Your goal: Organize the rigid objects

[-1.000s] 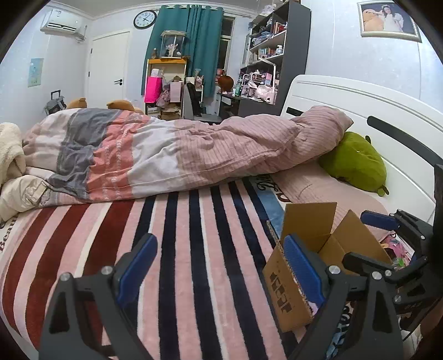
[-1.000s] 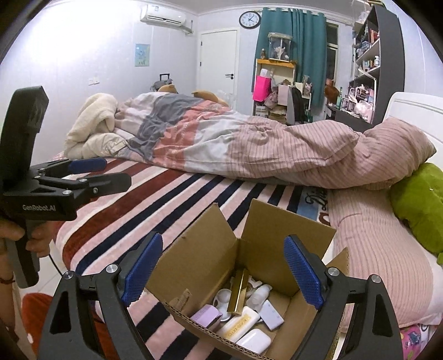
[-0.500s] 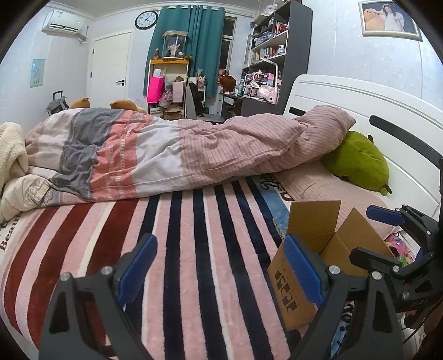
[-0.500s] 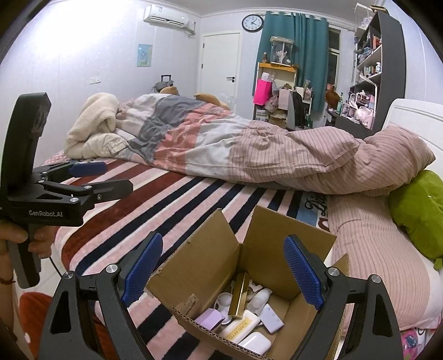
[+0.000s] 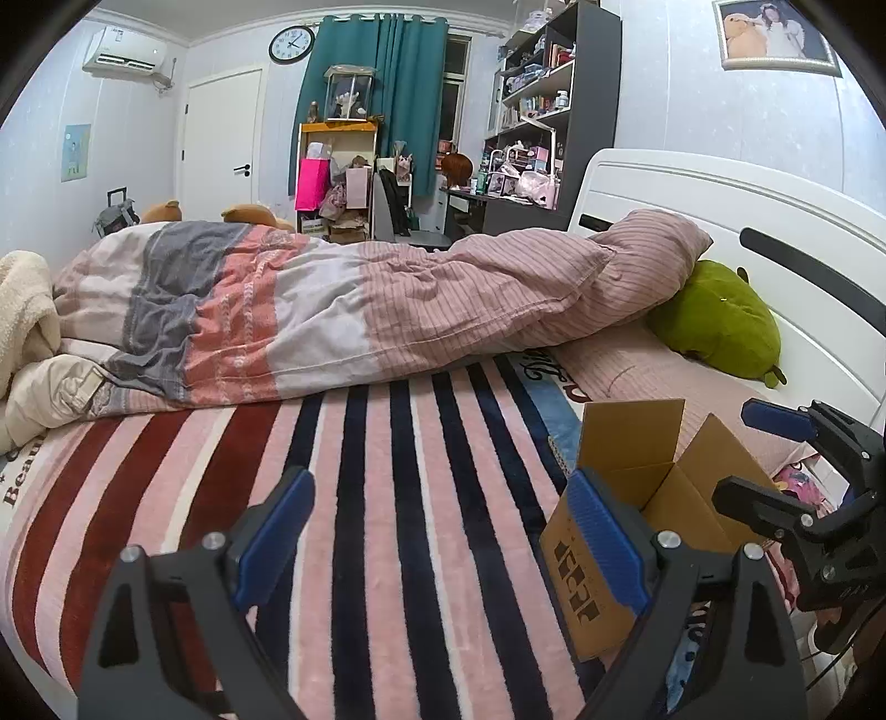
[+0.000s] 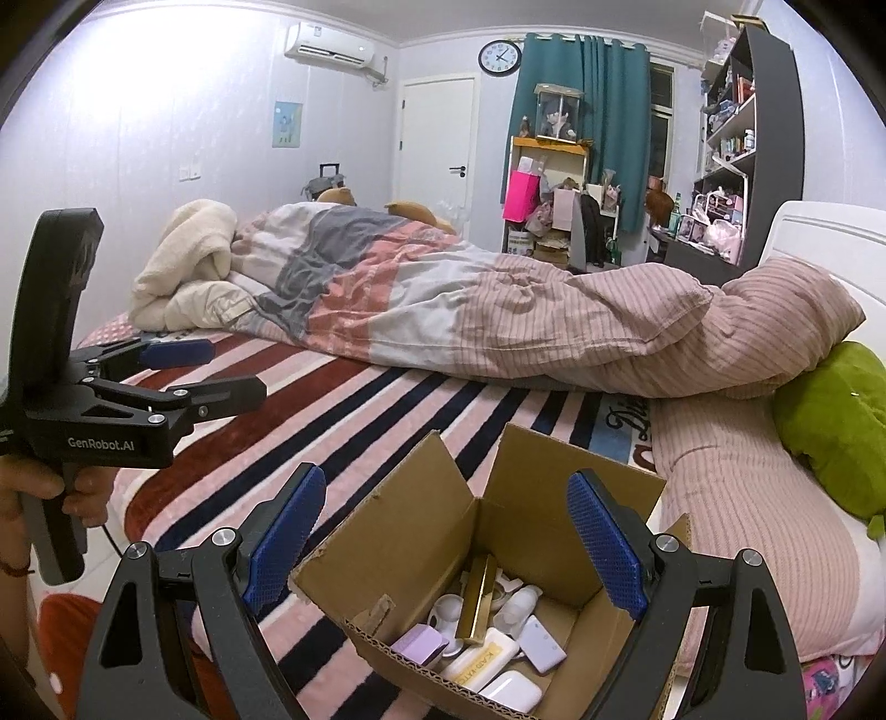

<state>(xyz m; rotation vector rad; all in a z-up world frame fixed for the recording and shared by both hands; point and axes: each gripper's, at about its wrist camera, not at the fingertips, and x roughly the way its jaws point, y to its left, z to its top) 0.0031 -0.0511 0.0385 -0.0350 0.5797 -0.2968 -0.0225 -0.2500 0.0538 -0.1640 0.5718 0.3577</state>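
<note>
left gripper (image 5: pixel 437 531): released, above blanket (image 5: pixel 387 498) | right gripper (image 6: pixel 443 537): released, tilted over box (image 6: pixel 526 498)

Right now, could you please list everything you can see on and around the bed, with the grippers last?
cardboard box: one, brown, flaps open, on the striped blanket.
small items: several, white, lilac and gold, inside the box.
striped blanket: one, pink, red and navy, covering the bed.
duvet: one, pink, grey and white, bunched along the bed.
green plush: one, by the headboard.
wall clock: one, above the door.
curtain: one, teal.
left gripper: open, empty, over the blanket.
right gripper: open, empty, over the box.
</note>
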